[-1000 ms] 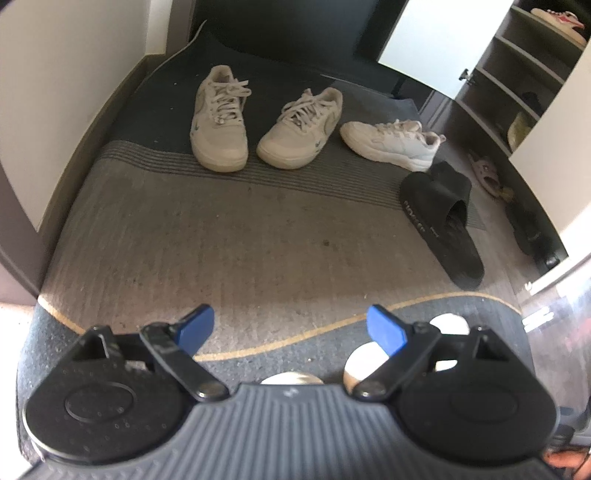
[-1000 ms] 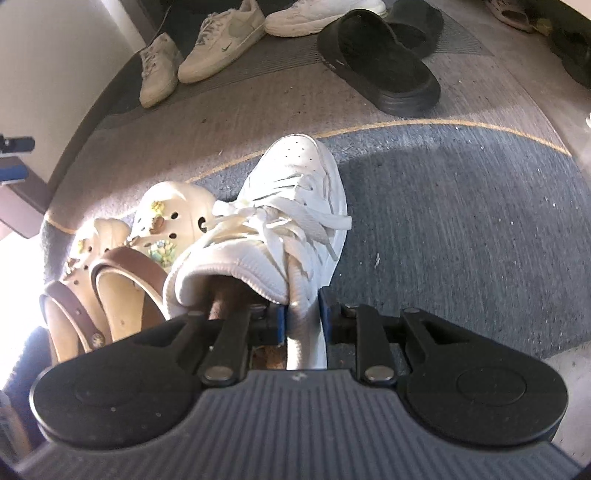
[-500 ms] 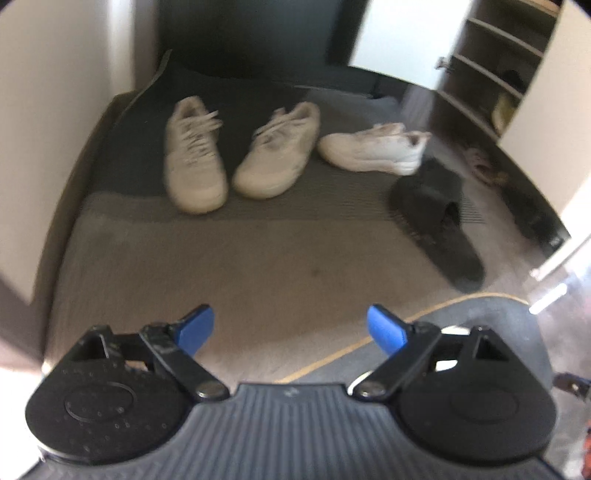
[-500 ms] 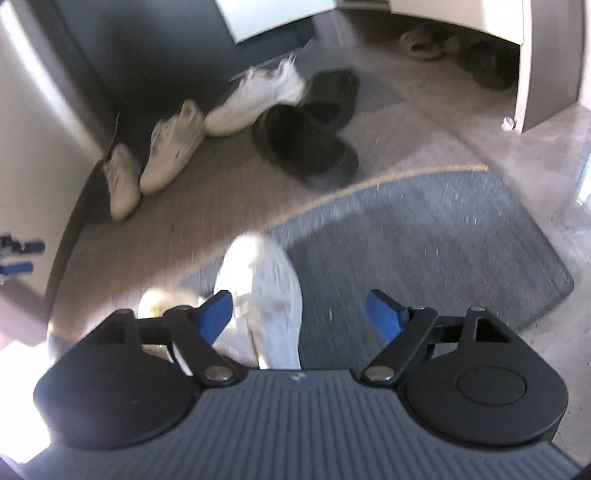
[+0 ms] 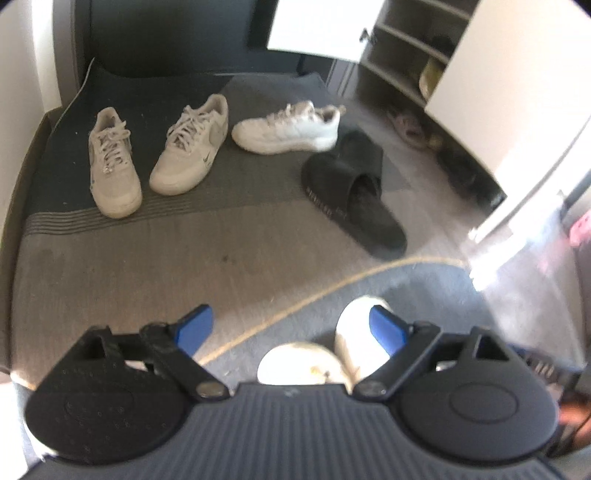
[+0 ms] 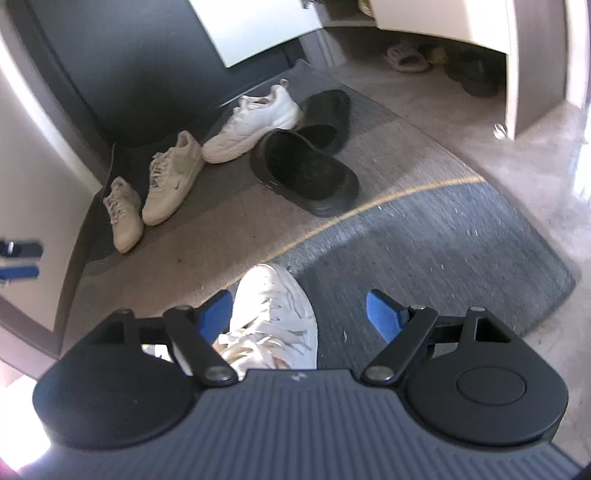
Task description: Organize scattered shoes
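My right gripper (image 6: 299, 310) stands open above a white laced sneaker (image 6: 277, 310) that lies on the dark mat (image 6: 424, 251); its blue pads are clear of the shoe. My left gripper (image 5: 291, 325) is open and holds nothing. Below it show that sneaker's toe (image 5: 354, 332) and a cream clog (image 5: 299, 363) beside it. Farther off lie two beige sneakers (image 5: 114, 162) (image 5: 192, 144), another white sneaker (image 5: 291, 127) and a pair of black slides (image 5: 354, 192). The blue fingers of the left gripper (image 6: 18, 254) show at the right wrist view's left edge.
An open shoe cabinet (image 5: 399, 55) with shelves stands at the back right, with sandals (image 6: 406, 59) and dark shoes on the floor under it. A white door panel (image 5: 317, 26) hangs open at the back. A wall runs along the left side.
My right gripper opened, let go of the white sneaker and rose; the shoe now rests on the mat beside the clogs. My left gripper lifted and swung, so the far shoes shifted in its view.
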Motion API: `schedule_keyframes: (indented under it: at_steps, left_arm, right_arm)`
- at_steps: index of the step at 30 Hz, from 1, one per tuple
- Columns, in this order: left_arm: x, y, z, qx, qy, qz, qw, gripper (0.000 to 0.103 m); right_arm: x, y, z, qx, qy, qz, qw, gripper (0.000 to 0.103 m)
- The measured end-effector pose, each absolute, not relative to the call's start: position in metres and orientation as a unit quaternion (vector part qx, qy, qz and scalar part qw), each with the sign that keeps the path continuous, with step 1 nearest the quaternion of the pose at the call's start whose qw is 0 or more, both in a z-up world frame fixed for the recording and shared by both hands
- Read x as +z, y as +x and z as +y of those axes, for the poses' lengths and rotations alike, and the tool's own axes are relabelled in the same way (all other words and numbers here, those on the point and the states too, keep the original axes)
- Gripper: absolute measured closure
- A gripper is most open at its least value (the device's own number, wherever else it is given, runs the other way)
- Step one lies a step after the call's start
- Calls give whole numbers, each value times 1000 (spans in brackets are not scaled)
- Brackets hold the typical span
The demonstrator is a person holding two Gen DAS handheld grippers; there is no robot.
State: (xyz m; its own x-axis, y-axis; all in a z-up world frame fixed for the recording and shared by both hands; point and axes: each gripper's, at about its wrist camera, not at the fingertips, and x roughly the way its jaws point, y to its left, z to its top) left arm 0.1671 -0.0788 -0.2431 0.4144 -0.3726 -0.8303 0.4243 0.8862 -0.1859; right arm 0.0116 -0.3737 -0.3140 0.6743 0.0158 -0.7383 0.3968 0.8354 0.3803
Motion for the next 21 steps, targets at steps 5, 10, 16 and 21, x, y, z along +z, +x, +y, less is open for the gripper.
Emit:
schedule_keyframes:
  at_steps: [5,10,16,21]
  left_arm:
    - [-247,167,-86,-232,33,500,834,11]
    - [-247,175,-98,-236,16,504,831,11]
    - [-257,171,-104,-252,18,509,823,11]
    - [-266,169,-92,-236,16,522,820,11]
  right_arm:
    - [-317,11,-375,-100,289,386,870,21]
    - [-319,11,-376,-95,298,387,867,21]
    - [-326,11,-380,-103,306,395,860,21]
    - [-326,10,-380,-111,305,393,861,21]
